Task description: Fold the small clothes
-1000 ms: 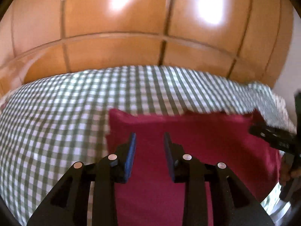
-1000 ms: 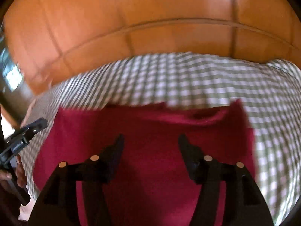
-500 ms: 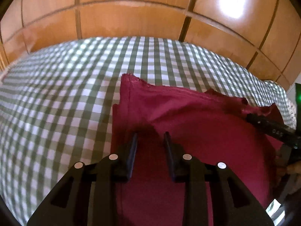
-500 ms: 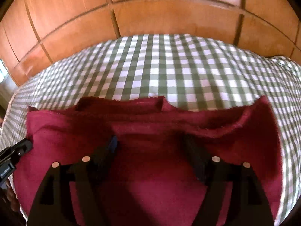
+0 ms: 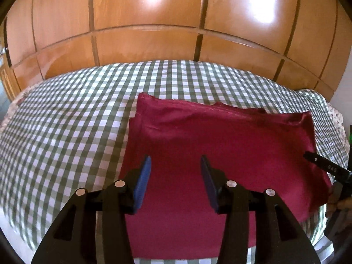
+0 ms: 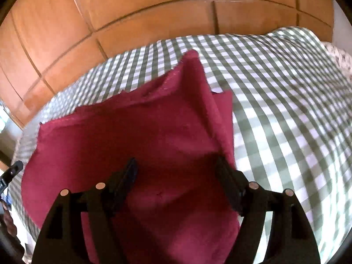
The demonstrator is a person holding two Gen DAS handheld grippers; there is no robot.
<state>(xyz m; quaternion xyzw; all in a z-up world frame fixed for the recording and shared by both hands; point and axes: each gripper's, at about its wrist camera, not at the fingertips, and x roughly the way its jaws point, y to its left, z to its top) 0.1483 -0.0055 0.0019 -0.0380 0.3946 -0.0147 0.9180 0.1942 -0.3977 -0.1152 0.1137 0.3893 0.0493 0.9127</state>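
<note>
My left gripper just opened, dropping the cloth folded on the bed; right gripper apart too.

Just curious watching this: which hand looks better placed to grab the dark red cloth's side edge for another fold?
Probably the right: the right gripper has one jaw at the dark red cloth's side edge.

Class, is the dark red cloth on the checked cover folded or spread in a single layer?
Folded: the dark red cloth shows stacked layered edges along its far and left sides.
</note>
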